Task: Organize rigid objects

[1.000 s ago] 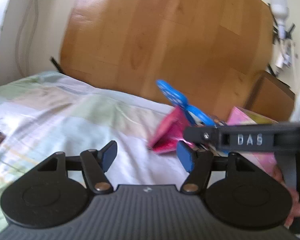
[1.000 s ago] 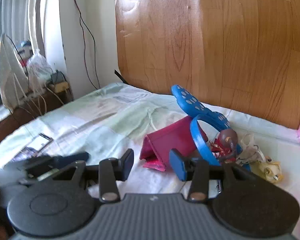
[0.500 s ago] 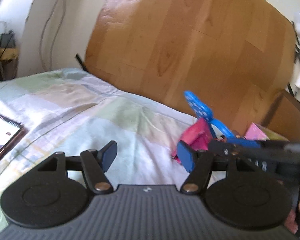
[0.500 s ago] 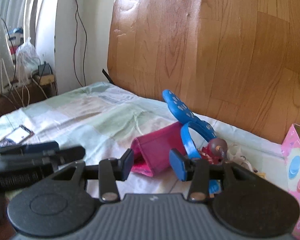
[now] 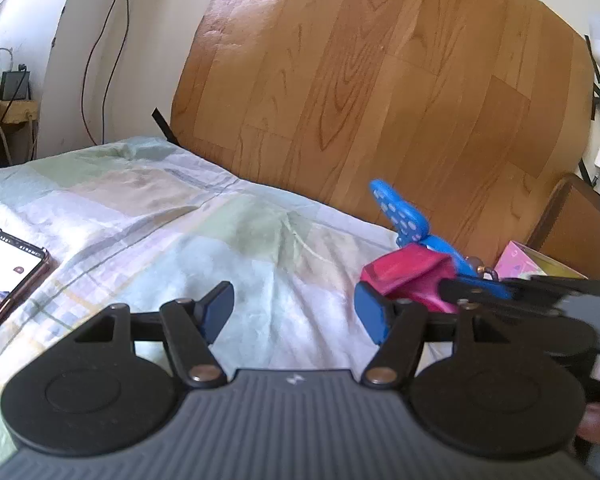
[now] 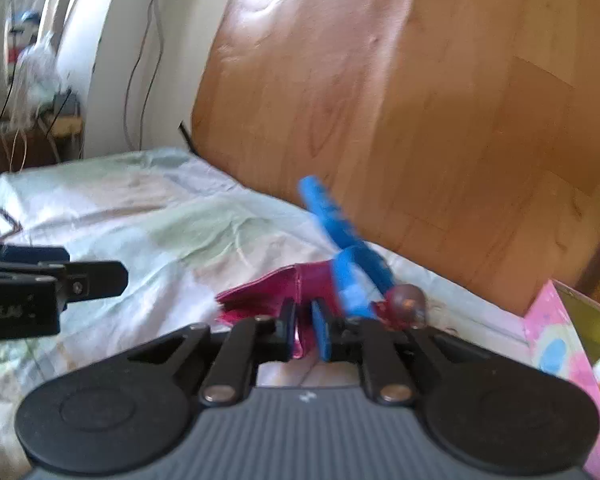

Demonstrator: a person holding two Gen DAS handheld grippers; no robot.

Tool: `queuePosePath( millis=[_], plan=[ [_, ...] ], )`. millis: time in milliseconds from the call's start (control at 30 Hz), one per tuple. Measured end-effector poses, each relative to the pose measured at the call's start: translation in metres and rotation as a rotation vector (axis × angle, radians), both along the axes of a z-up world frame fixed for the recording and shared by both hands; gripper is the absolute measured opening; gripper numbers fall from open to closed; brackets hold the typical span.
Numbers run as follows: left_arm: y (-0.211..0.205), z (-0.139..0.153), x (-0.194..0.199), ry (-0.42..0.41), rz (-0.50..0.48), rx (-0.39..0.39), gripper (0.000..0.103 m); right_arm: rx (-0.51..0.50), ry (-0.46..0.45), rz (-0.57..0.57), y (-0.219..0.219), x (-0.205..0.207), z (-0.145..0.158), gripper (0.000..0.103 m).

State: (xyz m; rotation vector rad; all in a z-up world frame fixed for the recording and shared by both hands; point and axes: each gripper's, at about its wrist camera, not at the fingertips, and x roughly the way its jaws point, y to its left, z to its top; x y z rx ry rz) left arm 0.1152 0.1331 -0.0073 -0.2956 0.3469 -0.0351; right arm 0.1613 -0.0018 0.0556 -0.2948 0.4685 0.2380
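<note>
A magenta pouch (image 6: 276, 292) lies on the bedsheet beside a blue headband with a dotted bow (image 6: 340, 236) and a small brownish bead toy (image 6: 408, 304). My right gripper (image 6: 303, 330) is shut on the near edge of the magenta pouch. In the left wrist view the pouch (image 5: 404, 272) and the blue headband (image 5: 404, 216) lie at the right, partly behind the right gripper's black body (image 5: 540, 292). My left gripper (image 5: 296, 312) is open and empty above bare sheet.
A pink patterned box (image 6: 568, 352) stands open at the right, also in the left wrist view (image 5: 528, 260). A phone with a lit screen (image 5: 8, 272) lies at the left of the bed. A wooden headboard (image 5: 380, 80) backs the bed. Cables hang on the left wall.
My right gripper has moved forward and closed on the magenta pouch. My left gripper has drawn back and to the left, staying open.
</note>
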Motion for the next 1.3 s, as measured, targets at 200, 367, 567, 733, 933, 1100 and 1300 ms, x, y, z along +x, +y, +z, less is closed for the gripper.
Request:
queuePosePath(
  millis=[200,367,567,733,933,1100,1300],
  plan=[
    [0.001,0.000,0.001,0.004,0.000,-0.003,0.069,0.137,-0.001,0.083,-0.031,-0.046,0.021,0.009],
    [0.003,-0.001,0.001,0.014,-0.006,-0.014,0.069,0.253,0.053,0.085,-0.077,-0.090,0.027,0.010],
    [-0.001,-0.001,0.000,0.017,-0.015,0.002,0.070,0.260,0.084,-0.200,-0.138,-0.108,0.014,0.020],
    [-0.004,-0.002,-0.001,0.017,-0.017,0.021,0.070,0.375,0.142,-0.282,-0.165,-0.111,0.000,0.026],
    [-0.008,-0.001,-0.001,0.016,-0.026,0.042,0.073,0.456,0.205,-0.322,-0.176,-0.111,-0.020,0.026],
    [-0.009,-0.001,-0.001,0.017,-0.032,0.050,0.074,0.454,0.189,-0.319,-0.174,-0.113,-0.023,0.028],
    [-0.009,-0.001,-0.002,0.016,-0.029,0.050,0.077,0.427,0.187,-0.317,-0.169,-0.112,-0.023,0.030]
  ],
)
